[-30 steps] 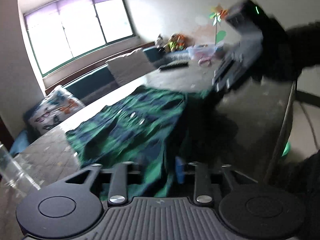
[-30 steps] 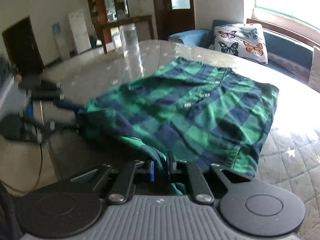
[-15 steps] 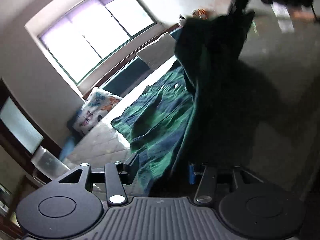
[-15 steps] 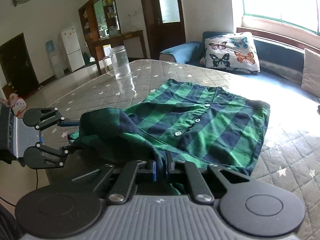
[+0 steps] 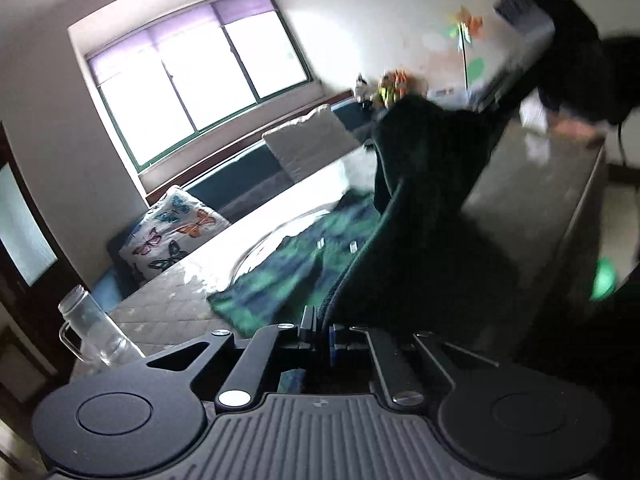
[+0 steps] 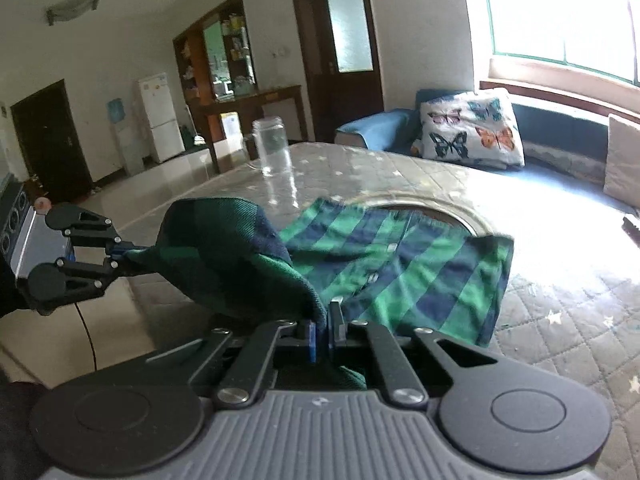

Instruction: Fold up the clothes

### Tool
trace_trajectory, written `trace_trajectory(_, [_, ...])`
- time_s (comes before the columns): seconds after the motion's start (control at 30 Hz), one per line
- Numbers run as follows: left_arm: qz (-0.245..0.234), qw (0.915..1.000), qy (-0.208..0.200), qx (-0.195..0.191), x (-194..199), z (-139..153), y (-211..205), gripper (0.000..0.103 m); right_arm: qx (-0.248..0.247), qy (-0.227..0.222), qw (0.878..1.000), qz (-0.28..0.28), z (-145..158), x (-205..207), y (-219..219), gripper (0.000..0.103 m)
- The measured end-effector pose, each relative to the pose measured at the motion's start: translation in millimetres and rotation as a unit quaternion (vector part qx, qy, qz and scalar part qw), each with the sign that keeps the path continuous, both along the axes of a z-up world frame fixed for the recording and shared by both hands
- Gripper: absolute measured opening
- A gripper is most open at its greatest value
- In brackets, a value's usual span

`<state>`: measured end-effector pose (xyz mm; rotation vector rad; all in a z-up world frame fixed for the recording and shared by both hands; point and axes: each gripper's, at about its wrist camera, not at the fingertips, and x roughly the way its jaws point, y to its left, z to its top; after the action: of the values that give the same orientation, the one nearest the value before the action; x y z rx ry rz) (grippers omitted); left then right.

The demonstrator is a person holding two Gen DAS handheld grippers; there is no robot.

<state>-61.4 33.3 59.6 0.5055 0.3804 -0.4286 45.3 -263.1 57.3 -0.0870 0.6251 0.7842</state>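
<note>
A green and navy plaid shirt (image 6: pixel 404 264) lies on the quilted table (image 6: pixel 560 304), buttons up. Its near edge is lifted off the table into a dark fold (image 6: pixel 224 256) stretched between both grippers. My right gripper (image 6: pixel 323 326) is shut on one end of that edge. My left gripper (image 6: pixel 120 254) appears at the left of the right wrist view, shut on the other end. In the left wrist view the left gripper (image 5: pixel 322 326) pinches the cloth, the dark raised fold (image 5: pixel 424 208) fills the middle, and the right gripper (image 5: pixel 490 106) shows blurred at the upper right.
A clear glass jug (image 6: pixel 274 146) stands on the far corner of the table, also visible in the left wrist view as the jug (image 5: pixel 90 326). A butterfly cushion (image 6: pixel 472 132) and a beige cushion (image 6: pixel 624 160) lie on the window bench. The table edge (image 5: pixel 576 216) drops off beside me.
Both grippers have risen and carried the shirt's near edge up and forward over the flat part. The left gripper's jaws have closed tighter on the cloth.
</note>
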Motion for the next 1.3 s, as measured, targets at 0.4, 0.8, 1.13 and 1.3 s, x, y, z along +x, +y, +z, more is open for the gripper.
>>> trace_trajectory(0.4, [0.062,0.9975,-0.003,-0.035,98,43,13,0.006,0.004,0.0,1.0,-0.019,30,95,18,0.004])
trace_trajectory(0.8, [0.147,0.9733,0.168,-0.053,288,-38,40,0.012,-0.023,0.107,0.99,-0.095,-56,279,49,0.006])
trace_trajectory(1.13, [0.201,0.9625,0.176,-0.046,318,-51,52,0.053,-0.038,0.086,0.982,-0.166,-86,297,35,0.035])
trace_trajectory(1.3, [0.217,0.9615,0.159,-0.056,322,-38,53,0.06,-0.022,0.05,0.984,-0.168,-61,276,22,0.035])
